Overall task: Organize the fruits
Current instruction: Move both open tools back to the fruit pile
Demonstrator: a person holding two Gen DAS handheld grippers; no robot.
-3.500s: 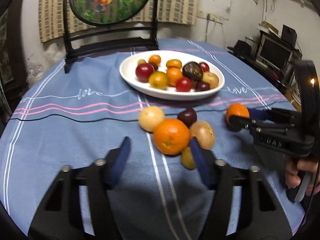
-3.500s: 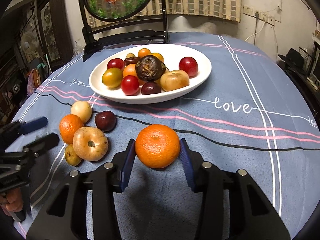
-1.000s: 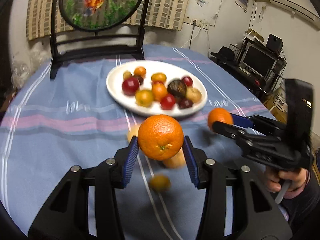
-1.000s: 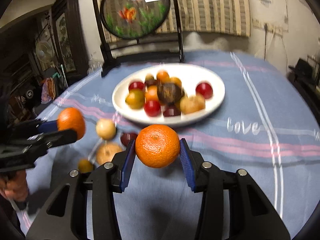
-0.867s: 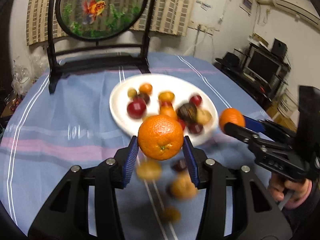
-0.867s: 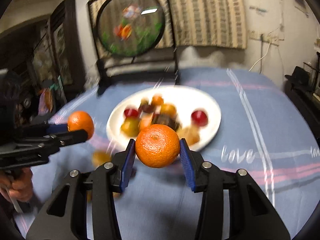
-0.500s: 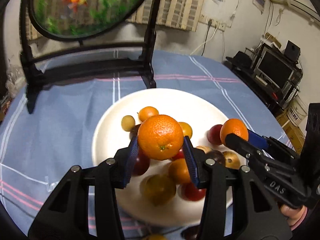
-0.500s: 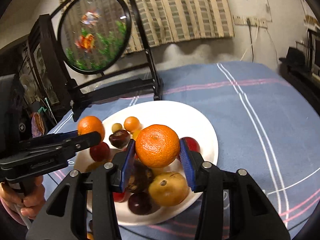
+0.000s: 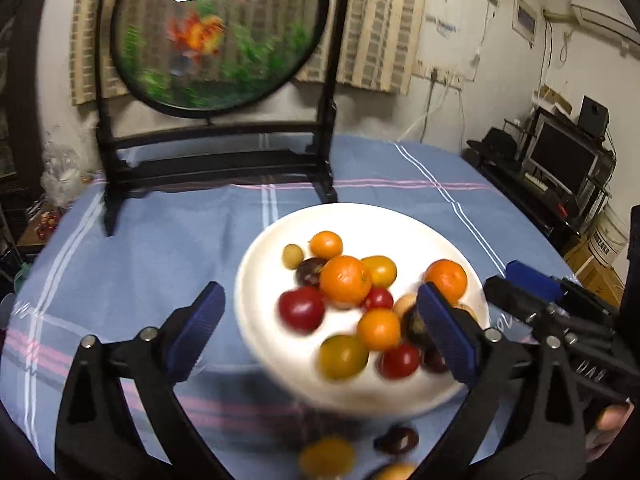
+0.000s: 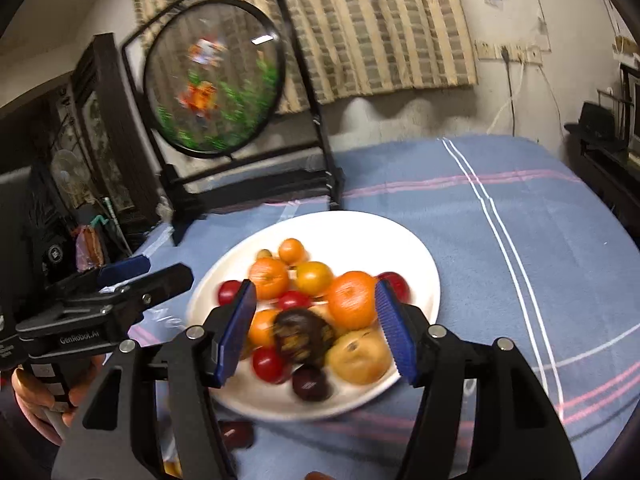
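A white plate [image 9: 360,220] [image 10: 360,224] on the blue tablecloth holds several fruits. Two large oranges lie on the pile: one [image 9: 345,280] [image 10: 269,278] toward the left, one [image 9: 446,276] [image 10: 353,300] toward the right. My left gripper [image 9: 320,324] is open and empty above the plate's near left side; it also shows in the right wrist view [image 10: 160,276]. My right gripper [image 10: 316,328] is open and empty over the plate, the right orange between its fingers; it also shows in the left wrist view [image 9: 520,288].
A round fish-painting screen on a black stand [image 9: 216,32] [image 10: 216,84] stands behind the plate. Loose fruits lie on the cloth in front of the plate: a yellow one [image 9: 326,456] and a dark one [image 9: 398,440] [image 10: 236,434]. A shelf with a monitor [image 9: 568,160] stands at right.
Both grippers have opened and let go of their oranges, which now lie on the plate's pile. Both grippers have drawn back a little from the plate.
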